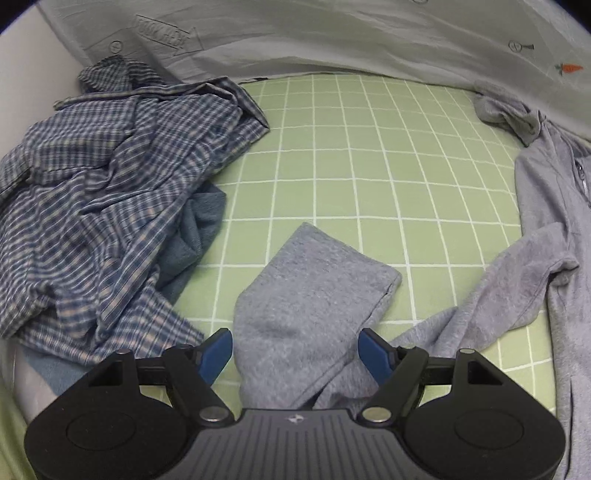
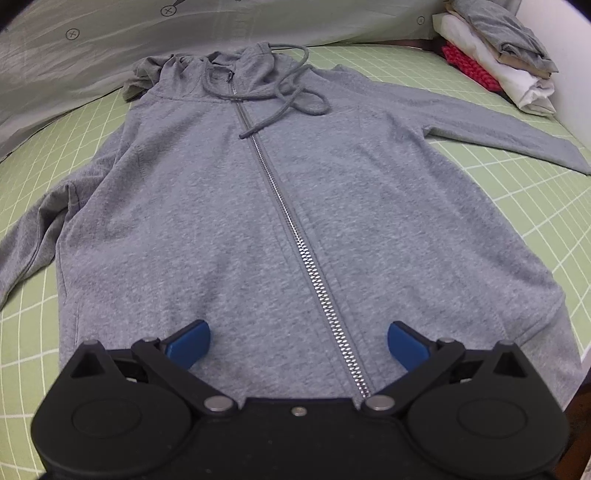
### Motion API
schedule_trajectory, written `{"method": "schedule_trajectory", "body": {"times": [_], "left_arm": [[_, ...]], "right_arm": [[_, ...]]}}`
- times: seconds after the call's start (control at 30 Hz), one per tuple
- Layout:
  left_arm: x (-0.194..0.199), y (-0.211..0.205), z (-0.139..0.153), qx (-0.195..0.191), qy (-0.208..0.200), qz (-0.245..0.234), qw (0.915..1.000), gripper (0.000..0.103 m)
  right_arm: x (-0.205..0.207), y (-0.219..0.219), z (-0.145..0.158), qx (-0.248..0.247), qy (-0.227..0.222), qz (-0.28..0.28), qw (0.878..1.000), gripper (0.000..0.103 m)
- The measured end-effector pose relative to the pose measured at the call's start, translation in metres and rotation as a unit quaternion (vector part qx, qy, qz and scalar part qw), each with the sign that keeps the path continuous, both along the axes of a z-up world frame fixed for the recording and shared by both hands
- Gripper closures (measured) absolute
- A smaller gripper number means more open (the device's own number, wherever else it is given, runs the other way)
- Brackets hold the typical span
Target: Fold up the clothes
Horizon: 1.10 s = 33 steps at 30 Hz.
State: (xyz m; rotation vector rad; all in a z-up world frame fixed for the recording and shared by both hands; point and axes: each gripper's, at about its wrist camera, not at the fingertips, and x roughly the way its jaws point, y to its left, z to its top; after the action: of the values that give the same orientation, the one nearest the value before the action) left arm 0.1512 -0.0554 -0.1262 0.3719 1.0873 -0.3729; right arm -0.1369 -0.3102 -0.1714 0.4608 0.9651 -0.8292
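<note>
A grey zip-up hoodie (image 2: pixel 288 206) lies flat and face up on the green checked sheet (image 2: pixel 517 192), zipper closed, drawstring looped near the collar. Its right-hand sleeve stretches out to the side. My right gripper (image 2: pixel 298 341) hovers over the hem with its blue pads wide apart and nothing between them. In the left wrist view the other grey sleeve (image 1: pixel 314 295) lies folded over on the sheet, and my left gripper (image 1: pixel 295 354) stands open with the sleeve between its pads (image 1: pixel 216 352), which do not press on it.
A crumpled blue plaid shirt (image 1: pixel 110 199) with a blue towel (image 1: pixel 201 229) under it lies at the left. A white duvet (image 1: pixel 332 33) runs along the far edge. A stack of folded clothes (image 2: pixel 506 55) sits at the far right by the wall.
</note>
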Motion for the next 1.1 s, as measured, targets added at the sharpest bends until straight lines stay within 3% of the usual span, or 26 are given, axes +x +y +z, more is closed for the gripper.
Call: {"method": "schedule_trajectory", "body": {"times": [0.17, 0.33, 0.43, 0.47, 0.5, 0.6, 0.73, 0.9, 0.97, 1.1], "left_arm": [[0.008, -0.009, -0.015, 0.001, 0.016, -0.052, 0.9985, 0.023], [0.012, -0.003, -0.025, -0.004, 0.027, -0.046, 0.9986, 0.027], [0.015, 0.005, -0.020, -0.012, 0.015, -0.042, 0.9989, 0.062], [0.018, 0.010, -0.017, -0.016, 0.012, -0.030, 0.9993, 0.083], [0.020, 0.016, -0.014, -0.022, 0.009, -0.018, 0.9996, 0.088], [0.022, 0.038, 0.006, -0.074, -0.014, 0.003, 0.9971, 0.089], [0.011, 0.064, 0.045, -0.104, -0.085, 0.017, 0.9908, 0.089], [-0.011, 0.105, 0.088, -0.144, -0.151, 0.083, 0.9744, 0.089], [-0.019, 0.120, 0.100, -0.149, -0.169, 0.116, 0.9672, 0.089], [-0.033, 0.146, 0.104, -0.155, -0.167, 0.150, 0.9622, 0.089]], "right_arm": [[0.002, 0.008, 0.000, -0.007, 0.002, -0.036, 0.999, 0.000], [0.002, 0.011, 0.000, -0.010, 0.002, -0.055, 0.998, 0.000], [0.003, 0.013, 0.001, -0.014, 0.005, -0.065, 0.998, 0.000], [0.003, 0.014, 0.001, -0.015, 0.005, -0.068, 0.998, 0.000], [0.003, 0.015, 0.001, -0.016, 0.006, -0.071, 0.997, 0.000], [0.004, 0.017, 0.001, -0.020, 0.008, -0.075, 0.997, 0.000], [0.003, 0.018, 0.001, -0.026, 0.007, -0.070, 0.997, 0.000], [0.002, 0.019, 0.000, -0.035, 0.002, -0.060, 0.998, 0.000], [0.003, 0.019, 0.000, -0.036, 0.002, -0.056, 0.998, 0.000], [0.004, 0.019, 0.001, -0.037, 0.006, -0.050, 0.998, 0.000]]}}
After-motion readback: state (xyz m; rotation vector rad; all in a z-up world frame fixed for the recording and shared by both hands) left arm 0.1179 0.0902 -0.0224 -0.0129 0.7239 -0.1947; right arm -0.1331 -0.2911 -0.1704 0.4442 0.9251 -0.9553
